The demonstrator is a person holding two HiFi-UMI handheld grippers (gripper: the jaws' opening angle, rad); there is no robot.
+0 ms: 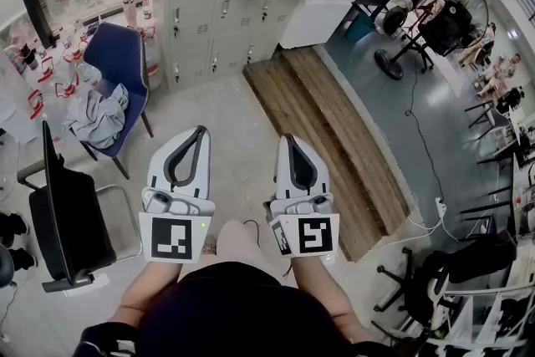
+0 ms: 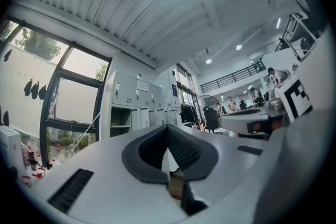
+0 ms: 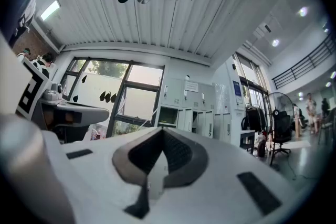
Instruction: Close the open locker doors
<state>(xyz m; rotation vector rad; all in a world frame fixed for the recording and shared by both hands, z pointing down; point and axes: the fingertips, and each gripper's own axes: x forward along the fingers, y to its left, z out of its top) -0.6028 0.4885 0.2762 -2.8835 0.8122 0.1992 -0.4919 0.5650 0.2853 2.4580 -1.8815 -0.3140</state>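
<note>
**Q:** Claws, quick?

**A:** My left claw (image 1: 201, 132) is pressed together at the tips with nothing between them. It reads the same in the left gripper view (image 2: 168, 129). My right claw (image 1: 289, 140) is also pressed together and empty (image 3: 161, 131). I hold both side by side, low in front of me over the floor (image 1: 226, 117).

**Q:** Where are the lockers?

**A:** The grey lockers (image 1: 213, 21) stand against the wall ahead, well apart from both claws, and neither claw touches them. One open compartment (image 3: 169, 116) shows in the column next to the window, with a shelf inside. The left gripper view has it too (image 2: 119, 119). I can't make out its door.

**Q:** What else is around?

**A:** A blue chair (image 1: 121, 54) with a grey cloth (image 1: 99, 117) on its seat is to my left. A black chair (image 1: 71, 213) sits nearer on that side. A wooden platform (image 1: 334, 130) runs from the lockers along my right. A fan (image 1: 447, 8) stands far right.
</note>
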